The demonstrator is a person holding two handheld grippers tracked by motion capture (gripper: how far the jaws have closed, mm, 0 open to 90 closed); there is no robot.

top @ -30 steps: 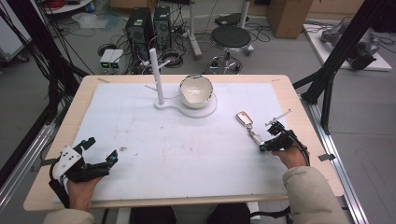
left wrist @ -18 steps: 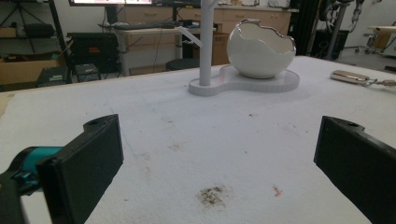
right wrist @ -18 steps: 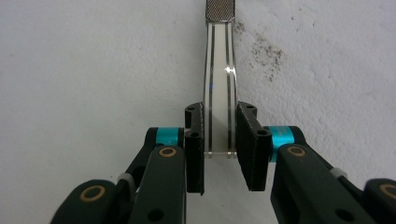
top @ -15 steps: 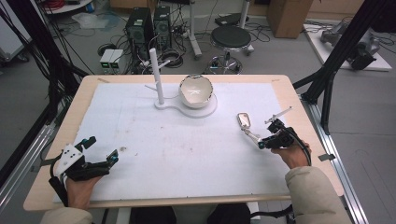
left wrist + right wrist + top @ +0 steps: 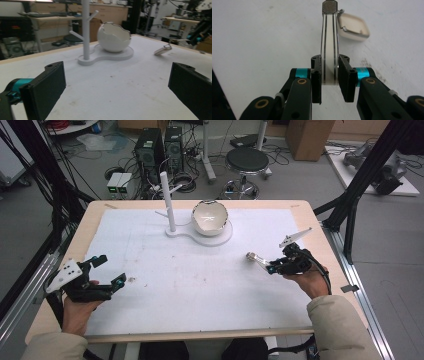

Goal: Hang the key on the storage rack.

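My right gripper (image 5: 272, 267) (image 5: 329, 80) is shut on a cream striped strap (image 5: 329, 50), a little above the white mat at the right. The strap sticks out past the jaws to a metal clasp (image 5: 329, 7). From the clasp hangs a pale flat tag (image 5: 353, 26) (image 5: 250, 256) (image 5: 162, 50), low over the mat. My left gripper (image 5: 111, 269) (image 5: 117, 100) is open with nothing in it, at the table's front left. A white stand (image 5: 200, 236) at the back middle carries a branched peg pole (image 5: 167, 202) (image 5: 85, 27) and a cracked-egg bowl (image 5: 210, 217) (image 5: 113, 37).
The white mat (image 5: 200, 285) covers most of the wooden table (image 5: 90, 227). Black frame posts (image 5: 360, 185) rise beside the table's right and left edges. A stool and computer cases stand on the floor beyond the far edge.
Both hands have risen a little. The right gripper has carried the strap and its tag up and leftward off the spot where the tag lay.
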